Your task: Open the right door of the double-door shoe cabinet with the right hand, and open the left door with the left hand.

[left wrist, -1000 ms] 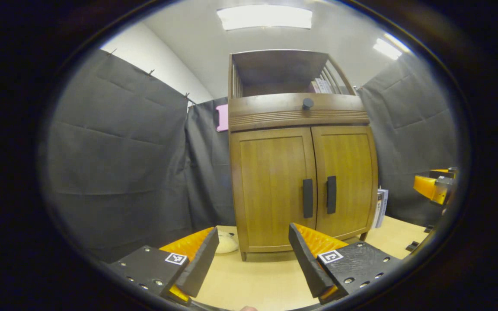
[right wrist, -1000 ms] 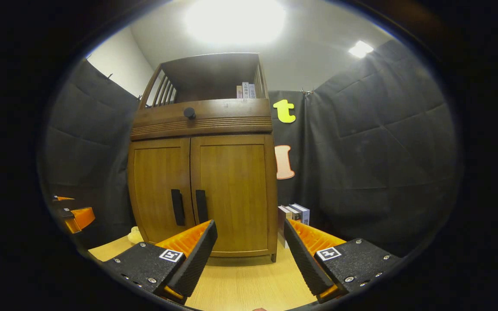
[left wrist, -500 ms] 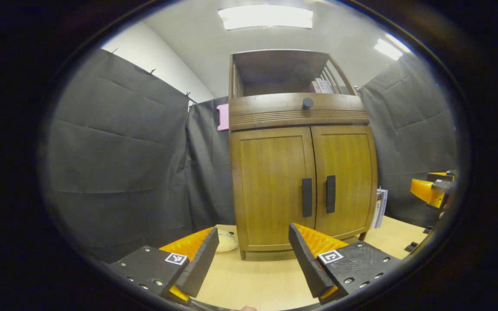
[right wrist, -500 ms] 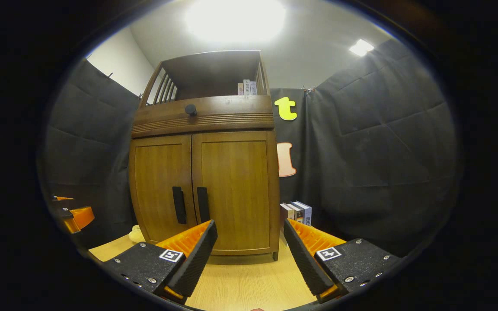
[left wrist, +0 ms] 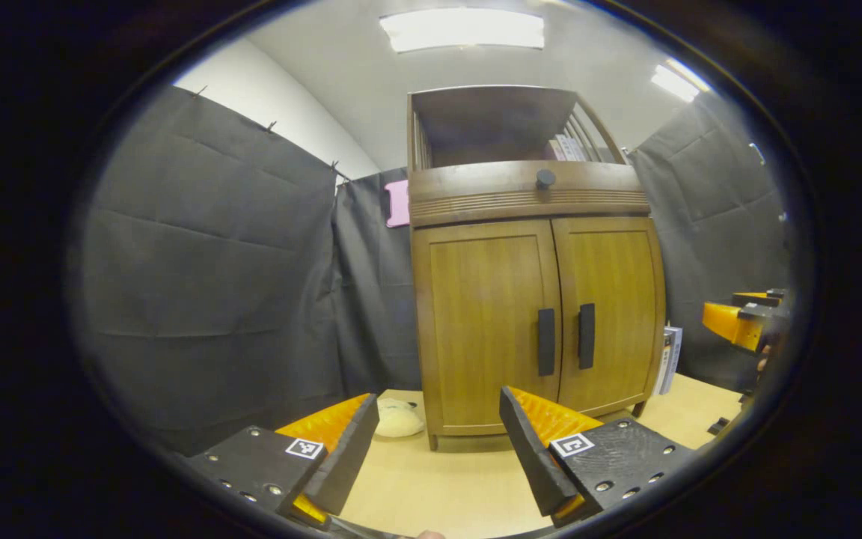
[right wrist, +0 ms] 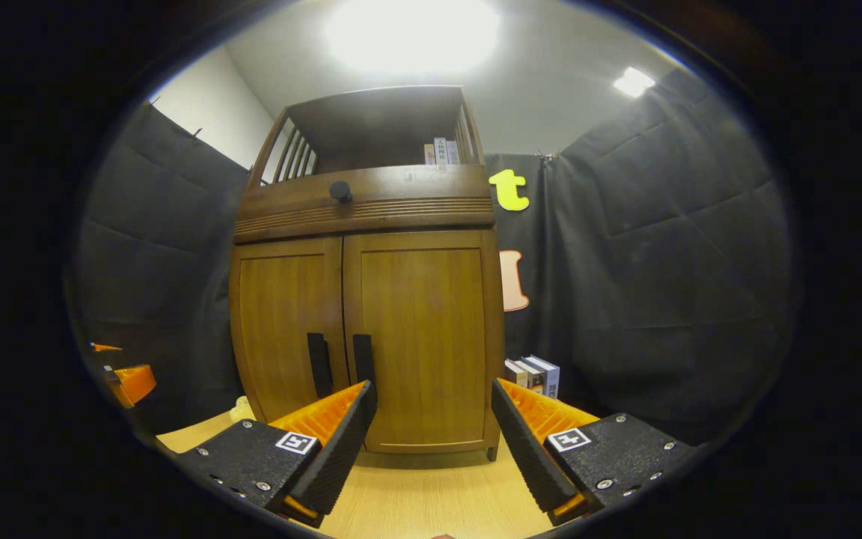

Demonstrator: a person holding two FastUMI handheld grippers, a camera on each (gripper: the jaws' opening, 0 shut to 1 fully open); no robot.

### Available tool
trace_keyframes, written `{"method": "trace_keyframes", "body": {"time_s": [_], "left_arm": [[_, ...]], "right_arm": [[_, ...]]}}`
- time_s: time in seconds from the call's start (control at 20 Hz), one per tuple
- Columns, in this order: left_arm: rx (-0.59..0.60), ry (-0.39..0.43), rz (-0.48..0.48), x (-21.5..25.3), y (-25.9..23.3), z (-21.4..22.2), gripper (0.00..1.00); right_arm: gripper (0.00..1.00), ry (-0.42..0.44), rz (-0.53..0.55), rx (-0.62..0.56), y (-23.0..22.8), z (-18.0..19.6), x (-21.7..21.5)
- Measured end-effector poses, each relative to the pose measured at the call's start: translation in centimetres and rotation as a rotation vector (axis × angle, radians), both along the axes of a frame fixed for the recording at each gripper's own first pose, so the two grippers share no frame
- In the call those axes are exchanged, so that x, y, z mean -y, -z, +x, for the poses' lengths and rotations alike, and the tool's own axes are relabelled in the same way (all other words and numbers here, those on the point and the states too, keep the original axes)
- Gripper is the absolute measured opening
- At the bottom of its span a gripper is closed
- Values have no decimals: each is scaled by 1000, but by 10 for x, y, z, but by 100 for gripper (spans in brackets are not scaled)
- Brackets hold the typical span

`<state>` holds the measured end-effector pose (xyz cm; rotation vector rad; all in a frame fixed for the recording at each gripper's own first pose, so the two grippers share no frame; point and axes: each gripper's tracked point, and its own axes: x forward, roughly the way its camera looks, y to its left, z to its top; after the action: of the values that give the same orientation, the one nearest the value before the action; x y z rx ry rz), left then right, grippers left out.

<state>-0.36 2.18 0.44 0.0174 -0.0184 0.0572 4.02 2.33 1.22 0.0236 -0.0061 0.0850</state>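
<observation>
A brown wooden shoe cabinet [left wrist: 528, 299] [right wrist: 364, 299] stands on a light wood floor, both doors shut. Its left door [left wrist: 487, 329] [right wrist: 285, 329] has a dark vertical handle [left wrist: 545, 342] [right wrist: 318, 364], and the right door [left wrist: 610, 314] [right wrist: 420, 337] has one too [left wrist: 587, 336] [right wrist: 362, 361]. My left gripper [left wrist: 433, 442] is open and empty, a short way in front of the cabinet's left part; it also appears small at the left edge of the right gripper view [right wrist: 120, 378]. My right gripper [right wrist: 431, 438] is open and empty, facing the right door, and is seen far right in the left gripper view [left wrist: 741, 322].
A drawer with a round dark knob [left wrist: 545, 178] sits above the doors, under an open shelf holding books [right wrist: 442, 151]. More books [right wrist: 532, 374] stand right of the cabinet. A pale soft object [left wrist: 399, 419] lies on the floor [left wrist: 446, 486] at its left foot.
Both grippers have drifted closer to the cabinet, which looks larger in the right gripper view. In the left gripper view the cabinet has shifted right. Doors stay shut, grippers stay open.
</observation>
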Motion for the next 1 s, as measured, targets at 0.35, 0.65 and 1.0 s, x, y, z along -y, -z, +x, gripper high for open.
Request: {"method": "trace_keyframes", "body": {"time_s": [0.35, 0.65, 1.0], "left_arm": [[0, -70, 7, -30, -2, -17, 93], [7, -114, 24, -51, -11, -33, 93], [3, -161, 26, -76, -11, -43, 93]], "right_arm": [[96, -44, 20, 9, -5, 44, -21], [96, -68, 38, 10, -7, 79, -40], [96, -91, 47, -1, 0, 117, -62]]}}
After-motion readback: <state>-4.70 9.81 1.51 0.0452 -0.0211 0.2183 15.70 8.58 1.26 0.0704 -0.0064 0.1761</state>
